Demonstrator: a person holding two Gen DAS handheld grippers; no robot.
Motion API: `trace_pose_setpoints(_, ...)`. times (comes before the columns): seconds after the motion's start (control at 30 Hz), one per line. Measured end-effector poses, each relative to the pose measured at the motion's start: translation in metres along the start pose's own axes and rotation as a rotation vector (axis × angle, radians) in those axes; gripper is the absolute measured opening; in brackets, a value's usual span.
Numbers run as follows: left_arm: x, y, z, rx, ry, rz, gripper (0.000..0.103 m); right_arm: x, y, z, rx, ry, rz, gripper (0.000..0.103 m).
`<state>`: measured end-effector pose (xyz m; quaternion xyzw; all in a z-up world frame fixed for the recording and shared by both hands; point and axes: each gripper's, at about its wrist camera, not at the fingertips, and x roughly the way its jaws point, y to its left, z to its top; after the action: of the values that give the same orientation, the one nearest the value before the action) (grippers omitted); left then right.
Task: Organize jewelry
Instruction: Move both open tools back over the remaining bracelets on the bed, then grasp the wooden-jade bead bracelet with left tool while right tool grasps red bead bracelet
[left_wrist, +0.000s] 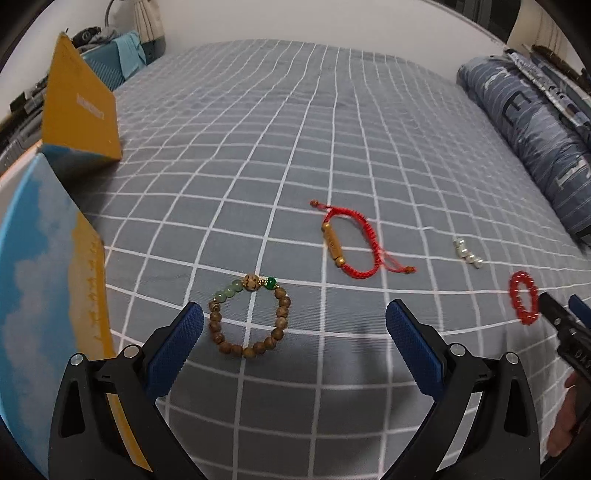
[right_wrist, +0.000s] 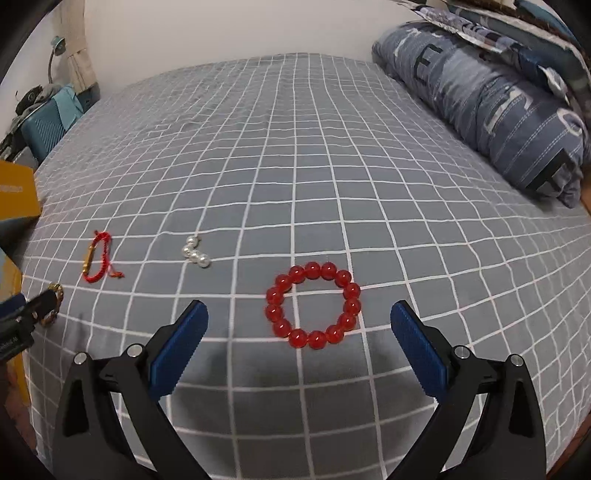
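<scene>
Here your left gripper (left_wrist: 294, 321) hangs with its blue pads (left_wrist: 177, 349) spread wide and nothing between them, just above the grey checked bedspread (left_wrist: 295, 129). Take the wooden bracelet (left_wrist: 250, 317) as your landmark: it lies flat on the bedspread right in front of that gripper, toward the left pad, green beads on its far side. Just beyond it and to its right is the red cord bracelet (left_wrist: 351, 242) with a gold tube; further right lies a small cluster of pearls (left_wrist: 468, 252), and furthest right the red bead bracelet (left_wrist: 523, 302). Left of the wooden bracelet stands a box (left_wrist: 44, 288) printed with sky and yellow, its yellow lid (left_wrist: 83, 107) raised behind it. Your right gripper (right_wrist: 299, 325) is likewise wide apart and holding nothing, low over the bedspread with the red bead bracelet lying flat between and just ahead of its pads (right_wrist: 417, 350), well to the right of the wooden bracelet. Far to the right, along the bed's edge, lies a blue striped pillow (right_wrist: 491, 107).
</scene>
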<state>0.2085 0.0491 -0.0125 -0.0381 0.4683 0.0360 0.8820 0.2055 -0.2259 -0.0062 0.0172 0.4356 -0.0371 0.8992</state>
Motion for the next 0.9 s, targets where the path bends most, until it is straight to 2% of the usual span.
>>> trace_pose_setpoints(0.43,0.029,0.006,-0.004,-0.006,0.03,0.016,0.096,0.04,-0.014,-0.002,0.033,0.054,0.006,0.083)
trace_pose_setpoints(0.53,0.035,0.004,-0.004,-0.006,0.048,0.011,0.09,0.045,-0.014,-0.002,0.028,0.073,0.0,0.075)
trace_pose_setpoints(0.63,0.035,0.003,-0.004,0.004,0.047,0.006,0.08,0.05,-0.014,-0.002,0.031,0.094,0.016,0.066)
trace_pose_setpoints(0.8,0.031,0.003,-0.005,0.008,0.052,-0.03,0.055,0.051,-0.011,-0.003,0.023,0.103,0.003,0.053)
trace_pose_setpoints(0.9,0.03,0.004,-0.006,0.006,0.054,-0.044,0.047,0.051,-0.01,-0.003,0.019,0.11,0.004,0.046)
